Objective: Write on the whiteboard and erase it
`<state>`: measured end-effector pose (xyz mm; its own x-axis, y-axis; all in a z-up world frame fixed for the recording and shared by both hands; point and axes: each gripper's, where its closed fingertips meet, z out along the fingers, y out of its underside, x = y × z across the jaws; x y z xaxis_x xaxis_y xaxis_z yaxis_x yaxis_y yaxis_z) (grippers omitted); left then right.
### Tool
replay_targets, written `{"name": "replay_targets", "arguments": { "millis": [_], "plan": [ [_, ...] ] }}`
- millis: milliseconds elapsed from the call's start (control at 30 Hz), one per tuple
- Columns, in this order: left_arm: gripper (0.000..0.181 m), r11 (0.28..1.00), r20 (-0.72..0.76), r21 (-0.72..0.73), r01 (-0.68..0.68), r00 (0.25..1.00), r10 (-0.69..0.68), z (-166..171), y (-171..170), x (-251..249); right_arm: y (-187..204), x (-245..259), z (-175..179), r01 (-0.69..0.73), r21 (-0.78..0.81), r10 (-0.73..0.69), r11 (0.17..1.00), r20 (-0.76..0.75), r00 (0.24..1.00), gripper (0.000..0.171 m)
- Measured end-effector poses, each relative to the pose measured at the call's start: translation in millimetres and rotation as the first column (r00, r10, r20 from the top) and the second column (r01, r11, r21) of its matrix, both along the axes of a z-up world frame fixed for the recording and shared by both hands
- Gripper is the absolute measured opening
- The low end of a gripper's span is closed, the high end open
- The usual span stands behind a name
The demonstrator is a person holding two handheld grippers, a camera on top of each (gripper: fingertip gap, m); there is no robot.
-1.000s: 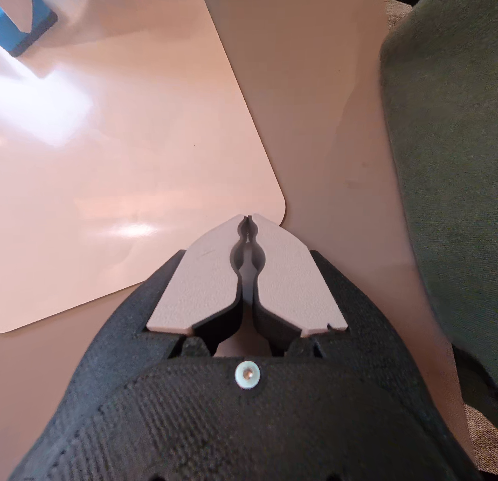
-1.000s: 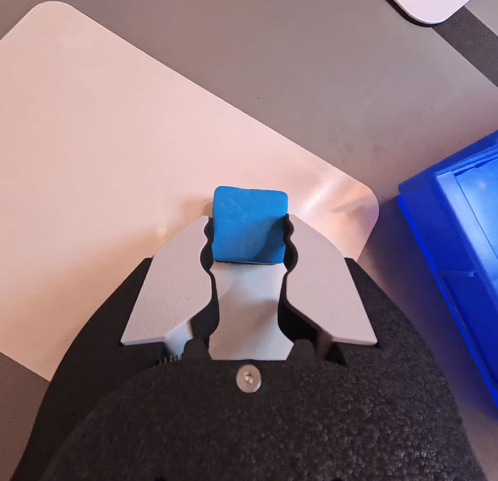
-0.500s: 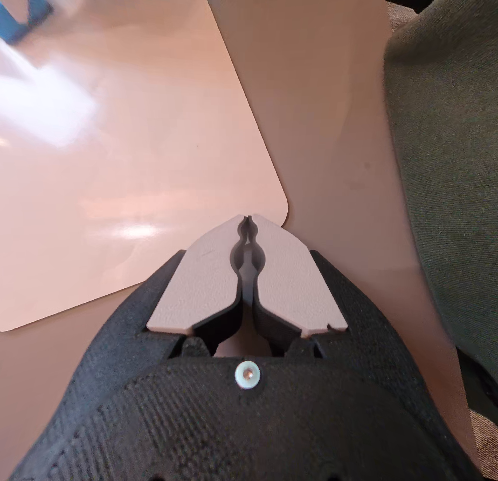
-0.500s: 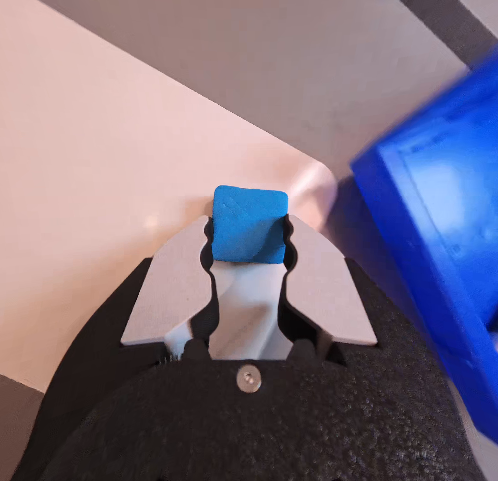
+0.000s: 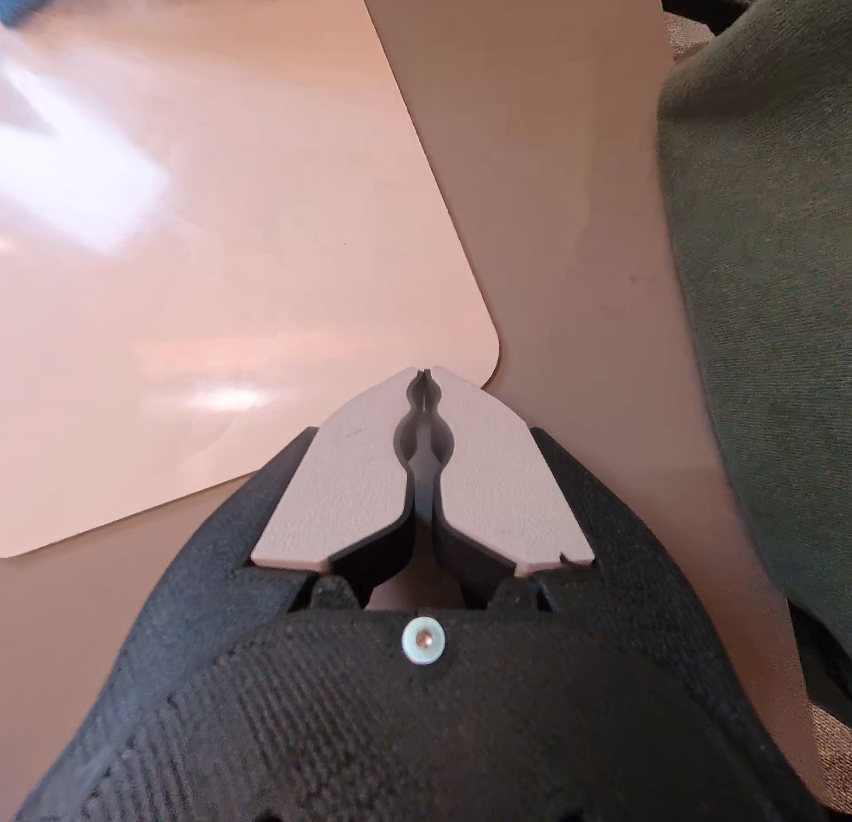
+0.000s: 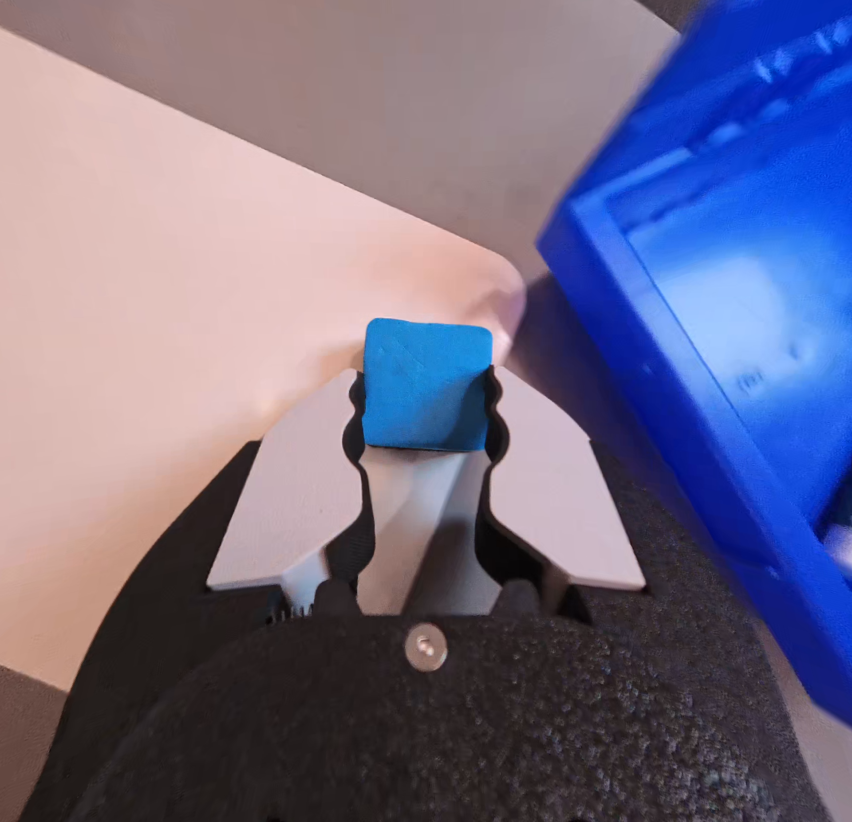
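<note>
- The left gripper [image 5: 424,372] has its jaws pressed together with nothing between them; its tips sit over a rounded corner of the whiteboard [image 5: 221,256].
- The whiteboard lies flat on the table [image 5: 567,210], its glossy face bare and catching glare.
- A dark green sleeve [image 5: 765,247] lies along the table's edge on the right of the left wrist view.
- The right gripper [image 6: 425,376] is clamped on a blue eraser [image 6: 425,385], which sticks out past the fingertips.
- The eraser is at a rounded corner of the whiteboard [image 6: 161,256]; contact with the face cannot be judged.
- A blue bin [image 6: 719,293], blurred, stands on the table [image 6: 369,90] just beside that corner.
</note>
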<state>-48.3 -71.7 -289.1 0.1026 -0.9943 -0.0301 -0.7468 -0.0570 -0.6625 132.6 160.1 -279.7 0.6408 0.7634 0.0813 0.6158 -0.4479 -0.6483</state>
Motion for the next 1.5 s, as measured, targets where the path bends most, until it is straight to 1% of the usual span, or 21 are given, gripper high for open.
{"name": "replay_targets", "arguments": {
  "millis": [33,100,133,200,267,333,400,467,500,533,600,667,800,900,967,1000,1167,1267,1333,1433,1500],
  "plan": [
    [0.0,1.0,0.001,0.005,-0.006,1.0,0.006,0.1,1.5,-1.1,1.4,10.3,0.1,0.035,-0.006,-0.035,0.999,-0.004,0.999,0.05],
    [0.0,1.0,0.007,0.014,-0.009,1.0,0.009,0.3,3.9,-1.9,-6.4,11.6,0.1,0.034,-0.001,-0.034,0.999,0.014,0.999,0.05],
    [0.0,1.0,0.009,0.022,-0.012,1.0,0.012,0.4,5.7,-1.9,-15.1,2.3,0.0,-0.006,-0.003,0.006,1.0,0.021,1.0,0.05],
    [0.0,0.999,0.021,0.041,-0.022,1.0,0.021,1.2,10.6,-1.7,-37.4,-27.8,0.0,-0.14,-0.005,0.14,0.99,0.026,0.99,0.05],
    [0.0,0.999,0.062,0.038,-0.037,0.997,0.035,6.0,13.8,0.5,-53.1,-55.6,0.4,-0.24,0.014,0.239,0.971,0.035,0.97,0.05],
    [0.0,0.998,0.103,0.033,-0.058,0.993,0.055,12.2,17.4,1.1,-53.9,-68.1,1.7,-0.264,0.049,0.261,0.963,0.053,0.964,0.05],
    [0.0,0.995,0.134,0.045,-0.089,0.988,0.082,18.3,23.5,-0.3,-44.7,-67.7,5.7,-0.246,0.087,0.244,0.965,0.038,0.969,0.05],
    [0.0,0.992,0.164,0.043,-0.122,0.98,0.113,24.5,29.0,-1.9,-33.2,-64.7,12.4,-0.2,0.105,0.204,0.974,-0.033,0.978,0.051],
    [0.015,0.989,0.182,0.033,-0.142,0.974,0.134,27.6,31.8,-2.0,-27.5,-64.7,15.4,-0.174,0.102,0.182,0.979,-0.072,0.981,0.051],
    [0.02,0.987,0.192,0.017,-0.16,0.969,0.154,29.4,34.0,-2.4,-21.5,-67.1,18.2,-0.152,0.1,0.162,0.983,-0.107,0.981,0.051],
    [0.022,0.983,0.228,0.0,-0.181,0.958,0.176,33.6,38.1,-2.3,-5.4,-77.2,22.4,-0.106,0.109,0.122,0.988,-0.145,0.982,0.051],
    [0.025,0.981,0.256,-0.006,-0.196,0.947,0.191,36.2,41.9,-1.5,19.7,-88.5,25.5,-0.032,0.121,0.05,0.992,-0.147,0.988,0.051],
    [0.029,0.973,0.246,0.031,-0.227,0.946,0.213,31.8,50.3,-5.1,70.9,-104.7,22.6,0.141,0.047,-0.133,0.989,-0.147,0.98,0.051],
    [0.029,0.969,0.254,0.051,-0.243,0.941,0.222,33.1,54.7,-8.9,99.4,-93.7,11.5,0.235,0.025,-0.231,0.972,-0.115,0.966,0.051],
    [0.029,0.964,0.266,0.066,-0.257,0.936,0.231,36.3,58.4,-11.8,107.3,-82.9,7.7,0.276,0.023,-0.273,0.961,-0.098,0.957,0.051],
    [0.029,0.962,0.271,0.073,-0.264,0.933,0.235,37.5,60.1,-13.1,111.5,-73.7,7.8,0.299,0.049,-0.295,0.953,-0.075,0.953,0.051],
    [0.029,0.96,0.272,0.07,-0.271,0.931,0.243,34.6,62.9,-14.5,120.8,-48.4,12.1,0.351,0.051,-0.345,0.935,-0.105,0.933,0.054],
    [0.032,0.957,0.257,0.074,-0.279,0.933,0.252,30.5,65.4,-15.7,125.5,-37.2,3.5,0.361,0.053,-0.357,0.931,-0.065,0.932,0.071],
    [0.034,0.953,0.26,0.076,-0.293,0.929,0.264,30.6,68.3,-17.5,120.0,-39.0,5.6,0.332,0.034,-0.329,0.942,-0.08,0.941,0.074],
    [0.035,0.943,0.284,0.074,-0.323,0.914,0.291,34.7,74.6,-20.9,108.3,-44.6,34.7,0.265,0.096,-0.251,0.959,-0.135,0.958,0.076],
    [0.035,0.936,0.298,0.067,-0.346,0.902,0.312,36.6,79.3,-23.8,97.9,-49.2,61.2,0.211,0.147,-0.179,0.966,-0.207,0.962,0.078]
  ]
}}
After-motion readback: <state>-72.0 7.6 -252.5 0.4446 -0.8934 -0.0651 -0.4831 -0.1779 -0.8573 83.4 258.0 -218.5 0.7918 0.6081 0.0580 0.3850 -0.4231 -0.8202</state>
